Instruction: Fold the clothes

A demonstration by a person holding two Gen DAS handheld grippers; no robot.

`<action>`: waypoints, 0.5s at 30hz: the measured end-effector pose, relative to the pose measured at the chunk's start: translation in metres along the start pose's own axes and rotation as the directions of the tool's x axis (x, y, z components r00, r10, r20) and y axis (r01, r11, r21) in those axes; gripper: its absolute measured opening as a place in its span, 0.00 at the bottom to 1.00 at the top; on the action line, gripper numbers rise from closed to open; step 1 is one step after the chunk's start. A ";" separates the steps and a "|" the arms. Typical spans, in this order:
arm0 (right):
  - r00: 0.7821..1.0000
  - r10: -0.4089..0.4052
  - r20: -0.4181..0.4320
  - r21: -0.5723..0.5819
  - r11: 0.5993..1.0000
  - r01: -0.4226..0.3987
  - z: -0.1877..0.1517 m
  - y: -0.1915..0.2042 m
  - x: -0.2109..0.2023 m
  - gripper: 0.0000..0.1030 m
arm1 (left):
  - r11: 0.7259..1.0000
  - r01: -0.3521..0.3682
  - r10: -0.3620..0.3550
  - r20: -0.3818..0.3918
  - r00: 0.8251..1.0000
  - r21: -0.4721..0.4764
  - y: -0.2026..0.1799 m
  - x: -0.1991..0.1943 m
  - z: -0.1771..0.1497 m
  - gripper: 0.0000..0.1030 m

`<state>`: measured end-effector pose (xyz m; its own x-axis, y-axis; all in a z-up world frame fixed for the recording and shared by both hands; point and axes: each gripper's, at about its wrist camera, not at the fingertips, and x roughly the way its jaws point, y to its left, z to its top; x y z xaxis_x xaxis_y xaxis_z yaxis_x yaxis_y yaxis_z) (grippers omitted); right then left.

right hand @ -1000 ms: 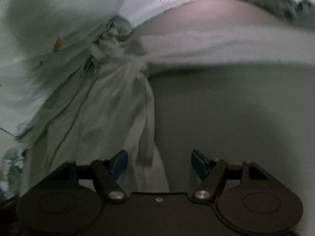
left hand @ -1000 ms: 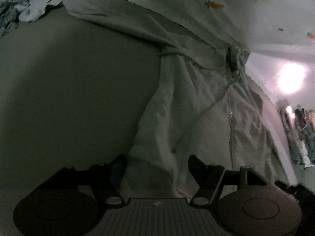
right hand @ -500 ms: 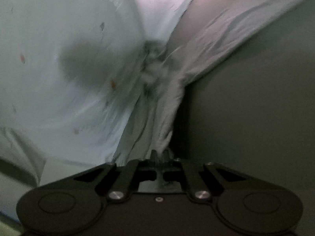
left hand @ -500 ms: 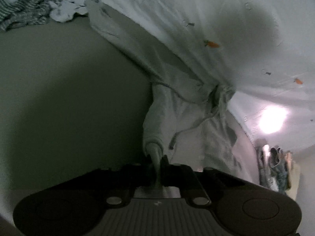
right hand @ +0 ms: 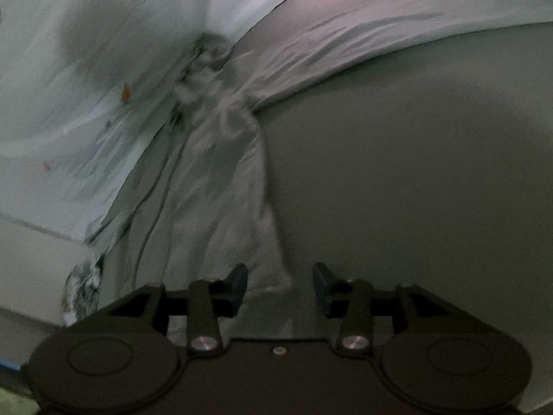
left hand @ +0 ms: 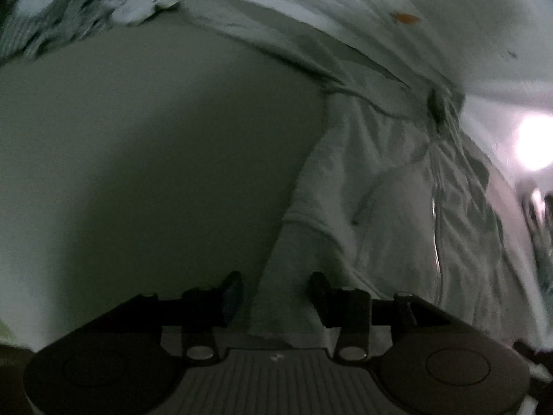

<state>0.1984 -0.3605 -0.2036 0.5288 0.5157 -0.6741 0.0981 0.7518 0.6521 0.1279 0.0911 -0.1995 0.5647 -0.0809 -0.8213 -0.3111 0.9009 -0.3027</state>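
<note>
A light grey zip hoodie [left hand: 397, 190] lies on a dull grey surface [left hand: 155, 155], its sleeve stretching away to the upper left. My left gripper [left hand: 274, 290] is open, its jaws standing on either side of the hoodie's hem. In the right wrist view the same hoodie [right hand: 221, 173] runs up to a bunched hood, with a sleeve [right hand: 363, 45] reaching to the upper right. My right gripper [right hand: 280, 285] is open, and the hem edge lies loose between its jaws.
A pale sheet with small orange prints [left hand: 432, 10] lies behind the hoodie, also seen in the right wrist view [right hand: 86, 69]. Crumpled patterned clothes [left hand: 69, 10] sit at the far left. A bright lamp glare [left hand: 534, 145] shows at right.
Both grippers were shut on the hoodie's hem half a second ago and lifted it. Now both have opened and the hem lies down on the surface again.
</note>
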 end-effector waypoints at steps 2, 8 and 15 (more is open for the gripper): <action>1.000 0.000 -0.021 -0.048 0.999 -0.001 -0.004 0.006 0.003 0.42 | 0.999 -0.001 0.001 0.005 1.000 0.032 -0.007 0.003 0.000 0.34; 0.999 -0.010 -0.035 -0.045 0.999 0.009 -0.011 0.006 -0.004 0.13 | 0.999 0.035 -0.034 -0.025 0.999 0.022 -0.006 -0.006 0.000 0.04; 0.992 -0.121 -0.042 -0.098 0.988 0.116 -0.017 0.005 -0.010 0.21 | 0.996 0.055 -0.060 -0.075 0.995 -0.069 0.009 0.003 -0.004 0.14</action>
<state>0.1791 -0.3549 -0.1994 0.4771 0.4380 -0.7619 0.0756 0.8433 0.5321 0.1236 0.0973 -0.2061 0.5237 -0.1667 -0.8354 -0.3316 0.8634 -0.3802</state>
